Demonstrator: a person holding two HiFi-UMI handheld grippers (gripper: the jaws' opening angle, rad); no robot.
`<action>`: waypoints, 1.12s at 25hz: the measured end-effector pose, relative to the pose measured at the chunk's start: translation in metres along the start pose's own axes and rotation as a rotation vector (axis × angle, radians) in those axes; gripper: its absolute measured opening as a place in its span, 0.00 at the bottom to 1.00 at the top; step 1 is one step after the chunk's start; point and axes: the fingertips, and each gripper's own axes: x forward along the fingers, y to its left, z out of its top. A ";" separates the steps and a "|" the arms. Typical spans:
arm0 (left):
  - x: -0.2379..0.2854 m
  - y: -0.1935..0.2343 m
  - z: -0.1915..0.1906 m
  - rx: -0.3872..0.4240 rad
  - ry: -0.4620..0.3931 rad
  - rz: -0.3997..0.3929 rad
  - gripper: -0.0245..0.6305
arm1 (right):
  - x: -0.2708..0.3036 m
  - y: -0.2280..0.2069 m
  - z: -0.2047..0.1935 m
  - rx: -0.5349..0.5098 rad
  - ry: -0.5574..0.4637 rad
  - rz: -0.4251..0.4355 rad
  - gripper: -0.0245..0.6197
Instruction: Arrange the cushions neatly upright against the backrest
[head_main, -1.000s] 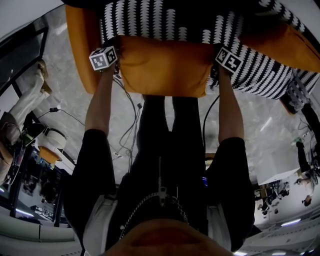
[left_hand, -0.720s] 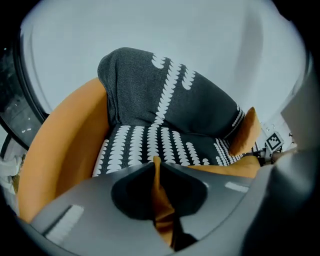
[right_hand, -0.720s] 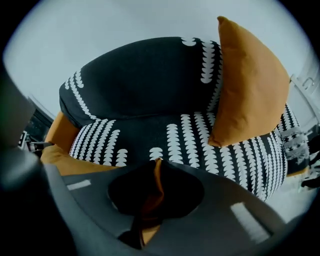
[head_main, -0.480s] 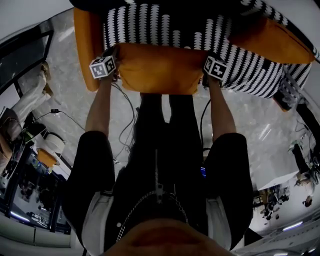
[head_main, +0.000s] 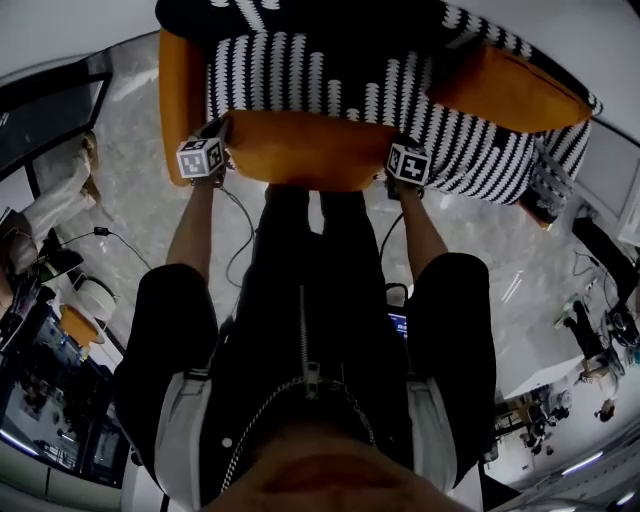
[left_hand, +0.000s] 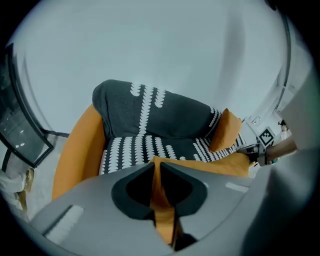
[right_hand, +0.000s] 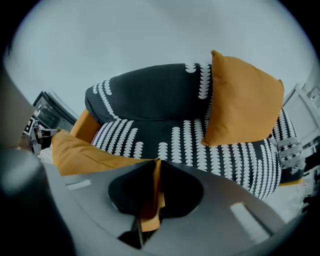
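Holds an orange cushion (head_main: 300, 150) slung between both grippers at the near edge of the seat (head_main: 300, 75). Pinches the end at 9 o'clock with the left gripper (head_main: 213, 138), jaws closed on a fold of orange fabric. Pinches the end at 3 o'clock with the right gripper (head_main: 397, 150), jaws just closed down and clamped on fabric as well. Runs the long axis from 9 to 3 in the head view, roughly parallel to the backrest (left_hand: 160, 112). Places that backrest at 12 o'clock from both pairs of jaws, beyond the patterned seat, with neither hand clearly nearer. Shows a second cushion (right_hand: 242, 102) at 1 o'clock in the right gripper view, already standing, a little tilted, against the backrest's far end. Shows the rest of the backrest, toward 11 o'clock, bare. Probably calls next for carrying the cushion toward 12 o'clock, tipping it onto a long edge and leaning it back beside the other. Risks a sagging middle or a slipped corner, judging by so thin a pinch at each end.
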 end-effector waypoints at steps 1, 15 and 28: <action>-0.007 -0.003 0.002 0.012 0.001 -0.007 0.09 | -0.007 0.001 -0.002 -0.010 0.006 0.002 0.08; -0.017 0.001 0.096 0.030 -0.119 -0.025 0.09 | -0.031 0.005 0.107 -0.028 -0.137 0.013 0.08; 0.016 0.019 0.188 0.066 -0.144 -0.023 0.10 | -0.020 0.006 0.224 -0.074 -0.211 -0.006 0.08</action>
